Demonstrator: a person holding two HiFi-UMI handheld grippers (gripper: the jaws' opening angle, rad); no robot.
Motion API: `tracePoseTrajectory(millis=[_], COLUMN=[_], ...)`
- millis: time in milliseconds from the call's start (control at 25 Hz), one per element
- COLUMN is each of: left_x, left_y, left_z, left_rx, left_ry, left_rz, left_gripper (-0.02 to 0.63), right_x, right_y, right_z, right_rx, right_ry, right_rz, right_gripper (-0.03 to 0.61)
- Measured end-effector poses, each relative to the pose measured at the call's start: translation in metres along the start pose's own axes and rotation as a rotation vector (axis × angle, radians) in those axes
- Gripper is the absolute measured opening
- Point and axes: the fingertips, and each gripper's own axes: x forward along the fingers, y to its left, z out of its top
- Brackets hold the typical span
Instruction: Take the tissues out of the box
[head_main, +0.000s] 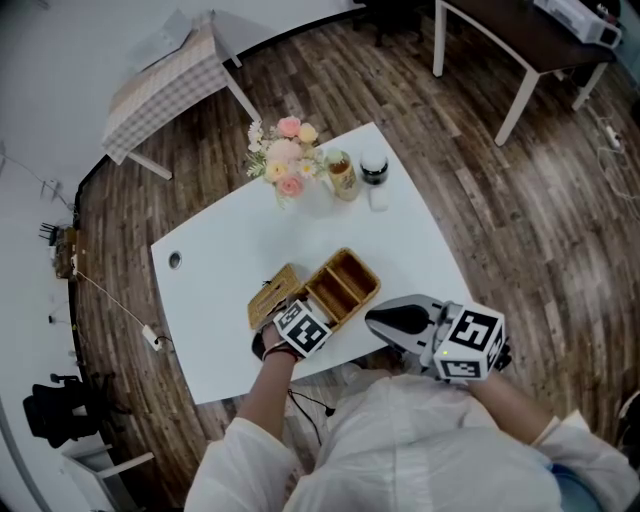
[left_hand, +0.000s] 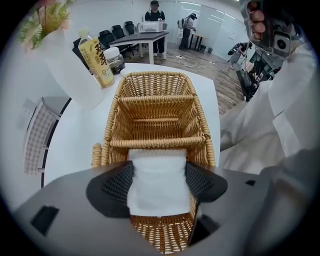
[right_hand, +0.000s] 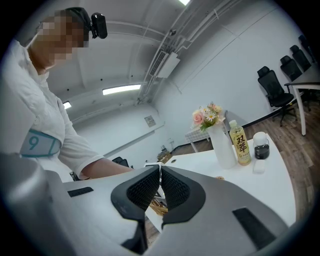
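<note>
Item: tissues (left_hand: 157, 192), nearest compartment of the basket (left_hand: 156, 75), on the bench (left_hand: 75, 135). Your left gripper (left_hand: 159, 176) jaws pinch the stack. Lift straight up, grip light (right gripper (right_hand: 160, 175), jaws together, could steady the basket).

A white table (head_main: 230, 290) stands on a dark wooden floor (head_main: 520, 230). Near its upper edge in the head view, a vase of pink and yellow flowers (head_main: 285, 160), a bottle with a yellow label (head_main: 342, 175) and a dark-lidded jar (head_main: 374, 170) stand close together. A smaller table under a checked cloth (head_main: 165, 85) sits upper left, and a white-legged table (head_main: 520, 50) upper right. Black office chairs (left_hand: 107, 37) show at the top of the left gripper view.
</note>
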Motion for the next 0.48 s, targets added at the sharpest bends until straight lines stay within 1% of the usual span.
tracePoseTrajectory(millis=[120, 360, 480], left_x=[0.0017, 0.0033, 0.0019], left_y=[0.0005, 0.0009, 0.0015], left_z=[0.0000, 0.0018, 0.0020], left_rx=[-0.007, -0.036, -0.047], left_ry=[-0.007, 0.013, 0.001], left_rz=[0.000, -0.019, -0.026], left_gripper=[0.333, 0.324, 0.316], right_x=[0.0010, 0.0008, -0.0003], right_y=[-0.0007, -0.0030, -0.0044], right_z=[-0.0008, -0.0012, -0.0001], right_rx=[0.002, 0.009, 0.014], right_ry=[-0.001, -0.002, -0.006], right_rz=[0.001, -0.004, -0.012], right_gripper=[0.034, 0.034, 0.034])
